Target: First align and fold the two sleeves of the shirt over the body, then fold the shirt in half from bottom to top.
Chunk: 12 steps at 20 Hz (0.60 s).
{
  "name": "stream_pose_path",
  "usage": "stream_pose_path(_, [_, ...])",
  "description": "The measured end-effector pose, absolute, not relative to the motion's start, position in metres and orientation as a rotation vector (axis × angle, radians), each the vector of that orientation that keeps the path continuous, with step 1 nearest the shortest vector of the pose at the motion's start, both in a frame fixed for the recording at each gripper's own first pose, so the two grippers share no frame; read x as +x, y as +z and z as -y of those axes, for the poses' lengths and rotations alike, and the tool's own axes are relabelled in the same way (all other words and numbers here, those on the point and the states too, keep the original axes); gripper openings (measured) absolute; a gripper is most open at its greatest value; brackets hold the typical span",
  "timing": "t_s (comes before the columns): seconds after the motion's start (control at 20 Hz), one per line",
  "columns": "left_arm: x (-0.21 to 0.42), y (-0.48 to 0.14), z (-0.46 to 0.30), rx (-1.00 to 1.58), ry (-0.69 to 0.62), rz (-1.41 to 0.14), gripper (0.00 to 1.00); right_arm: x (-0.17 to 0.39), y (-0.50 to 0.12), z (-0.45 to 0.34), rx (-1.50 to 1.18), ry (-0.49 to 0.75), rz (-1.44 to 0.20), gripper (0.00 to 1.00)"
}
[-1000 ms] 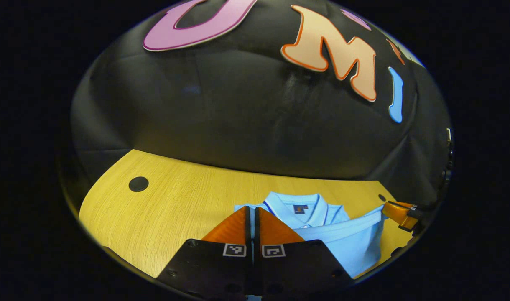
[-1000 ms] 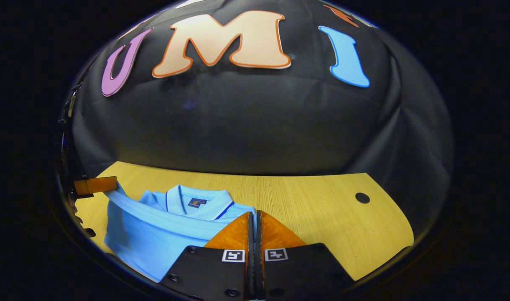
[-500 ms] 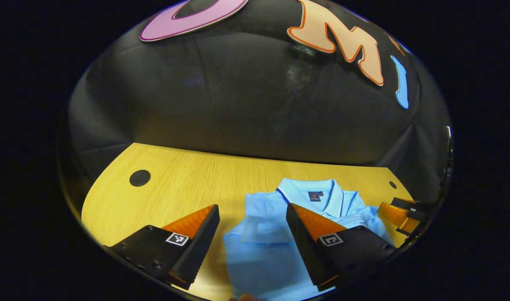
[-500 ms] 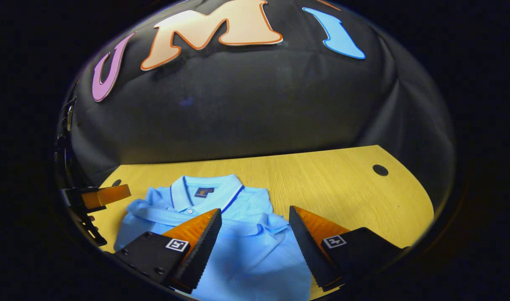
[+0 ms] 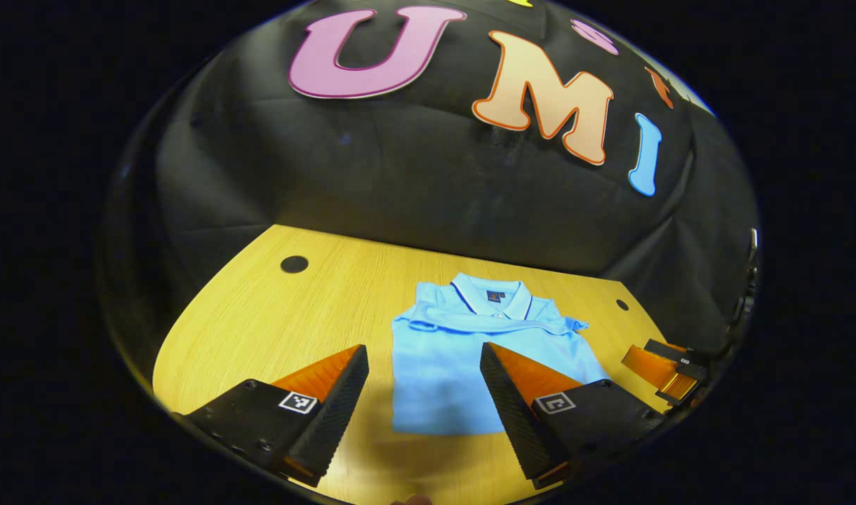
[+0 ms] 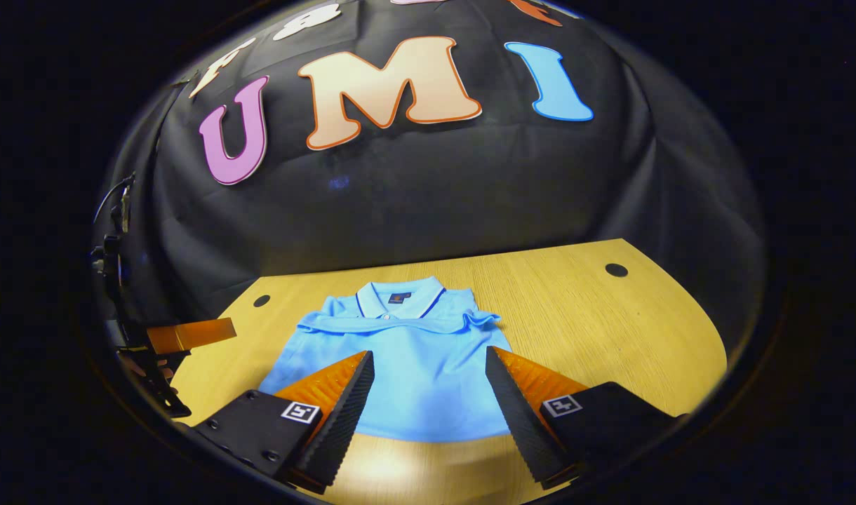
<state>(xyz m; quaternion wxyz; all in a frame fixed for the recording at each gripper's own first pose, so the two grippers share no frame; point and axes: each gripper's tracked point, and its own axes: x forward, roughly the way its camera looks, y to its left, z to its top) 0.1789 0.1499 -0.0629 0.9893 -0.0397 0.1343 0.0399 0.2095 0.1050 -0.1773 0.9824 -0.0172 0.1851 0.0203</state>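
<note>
Centre of both views: blue shirt [image 5: 470, 351] folded flat on worktop [image 5: 288, 330] | left hand-held gripper [image 5: 422, 393] and right hand-held gripper [image 6: 428, 400] spread apart, empty | final fold looks done | next: check edges.

Shirt [image 6: 407, 379] hem corners hidden behind right gripper [image 6: 428, 414] fingers (collar label illegible).

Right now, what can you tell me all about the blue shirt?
The light blue polo shirt looks like soft knit cloth. It lies folded flat on the yellow wooden table, collar toward the black wall, with dark piping and a small dark neck label. A folded band of cloth crosses just below the collar. Neither open tool touches it.
</note>
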Motion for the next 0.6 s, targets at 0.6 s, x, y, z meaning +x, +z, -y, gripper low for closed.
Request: stream_pose_path(0.6, [0.074, -0.084, -0.132, -0.055, 0.18, -0.263, 0.96, 0.097, -0.159, -0.053, -0.034, 0.057, -0.39, 0.99])
